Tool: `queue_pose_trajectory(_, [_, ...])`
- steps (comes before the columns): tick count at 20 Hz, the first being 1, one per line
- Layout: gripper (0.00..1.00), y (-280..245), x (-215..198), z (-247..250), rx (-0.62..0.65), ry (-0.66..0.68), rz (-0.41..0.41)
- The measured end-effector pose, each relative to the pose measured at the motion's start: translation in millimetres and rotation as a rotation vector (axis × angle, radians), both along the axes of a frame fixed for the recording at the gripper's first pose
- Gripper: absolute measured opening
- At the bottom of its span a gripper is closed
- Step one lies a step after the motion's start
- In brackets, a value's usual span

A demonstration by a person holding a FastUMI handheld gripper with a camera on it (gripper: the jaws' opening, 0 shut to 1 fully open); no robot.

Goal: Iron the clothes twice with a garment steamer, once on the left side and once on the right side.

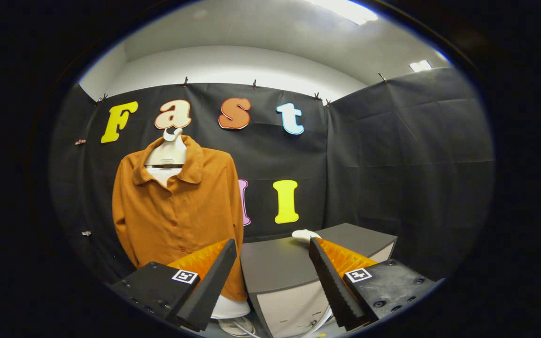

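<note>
Item: rust-orange long-sleeved button-front shirt, soft matte cloth. Hangs upright on a white moulded hanger form, long axis vertical, collar at the top, hem at the bottom. Front faces the camera; the placket with a row of small matching buttons runs down the middle. Collar lies open and spread, showing white inside the neckline. Both sleeves hang straight down along the body. Position: against the black cloth booth wall, ahead of and beyond the left finger of the gripper, whose tip overlaps the lower hem in view. A white rounded base shows beneath the hem.

Item: white garment steamer. Only a small rounded white part is visible, lying on the far part of the grey surface, just beyond the tip of the right finger. Its pointing direction and long axis cannot be told from this part.

Item: grey flat-topped cabinet surface, pale front panel below, standing to the right of the shirt, between and beyond the fingers. White cords trail at its foot.

Item: gripper. Fingers spread wide apart, nothing between them, pressing on nothing; serrated inner faces are turned toward each other. Contact with shirt or steamer cannot be told.
</note>
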State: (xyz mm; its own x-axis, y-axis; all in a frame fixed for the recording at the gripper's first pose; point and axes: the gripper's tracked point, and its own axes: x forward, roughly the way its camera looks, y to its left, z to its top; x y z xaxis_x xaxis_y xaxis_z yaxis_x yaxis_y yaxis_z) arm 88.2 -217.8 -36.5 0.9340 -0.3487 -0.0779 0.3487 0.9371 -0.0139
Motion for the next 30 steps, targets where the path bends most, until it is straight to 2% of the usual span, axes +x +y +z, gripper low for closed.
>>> queue_pose_trajectory(8, [0.99, -110, 73, -44, 0.085, 0.100, 0.008])
queue_pose_trajectory(14, [0.98, -163, 117, -91, 0.153, 0.194, 0.013])
queue_pose_trajectory(22, [0.99, -195, 155, -151, 0.210, 0.351, 0.001])
queue_pose_trajectory(30, [0.98, -208, 165, -199, 0.209, 0.529, -0.018])
